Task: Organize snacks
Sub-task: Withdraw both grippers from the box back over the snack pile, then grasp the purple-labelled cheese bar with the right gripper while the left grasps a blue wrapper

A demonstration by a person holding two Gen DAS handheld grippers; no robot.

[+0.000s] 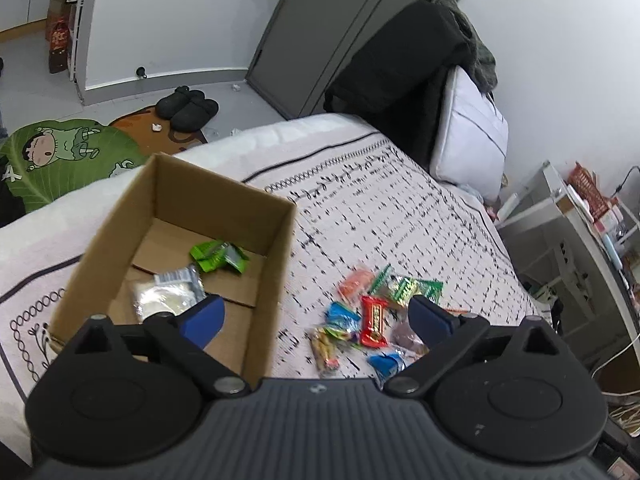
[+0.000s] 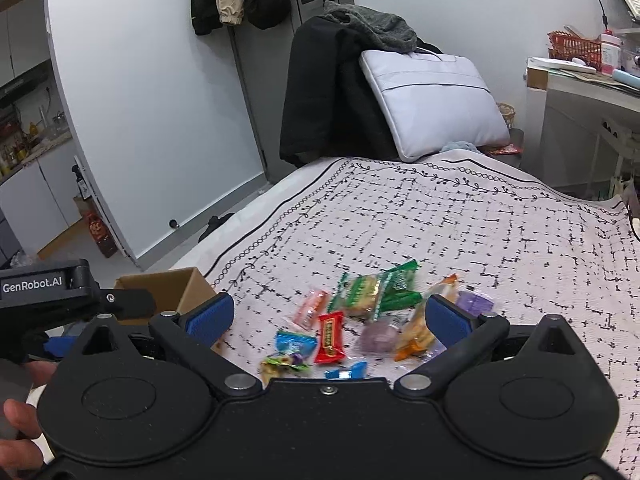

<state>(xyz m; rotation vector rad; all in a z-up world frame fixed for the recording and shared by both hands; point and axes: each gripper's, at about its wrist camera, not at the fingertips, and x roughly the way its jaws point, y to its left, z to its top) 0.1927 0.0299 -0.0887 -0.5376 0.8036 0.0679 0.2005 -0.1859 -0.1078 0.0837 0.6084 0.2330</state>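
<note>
An open cardboard box point(image 1: 224, 196) sits on the bed and holds a green packet point(image 1: 218, 256) and a clear white packet point(image 1: 168, 294). A pile of several wrapped snacks, with a red bar point(image 1: 374, 322) in its middle, lies on the blanket right of the box. My left gripper point(image 1: 316, 316) is open and empty above the box's right wall. My right gripper point(image 2: 330, 314) is open and empty above the same pile, where the red bar point(image 2: 330, 338) lies between its fingers. The box corner point(image 2: 176, 286) shows at the left.
The patterned blanket point(image 2: 460, 232) covers the bed. A grey laptop bag point(image 2: 432, 100) and dark clothes point(image 2: 320, 92) are at its head. A cluttered desk point(image 2: 584, 80) stands to the right. Slippers point(image 1: 186, 106) and a green mat point(image 1: 60, 156) lie on the floor.
</note>
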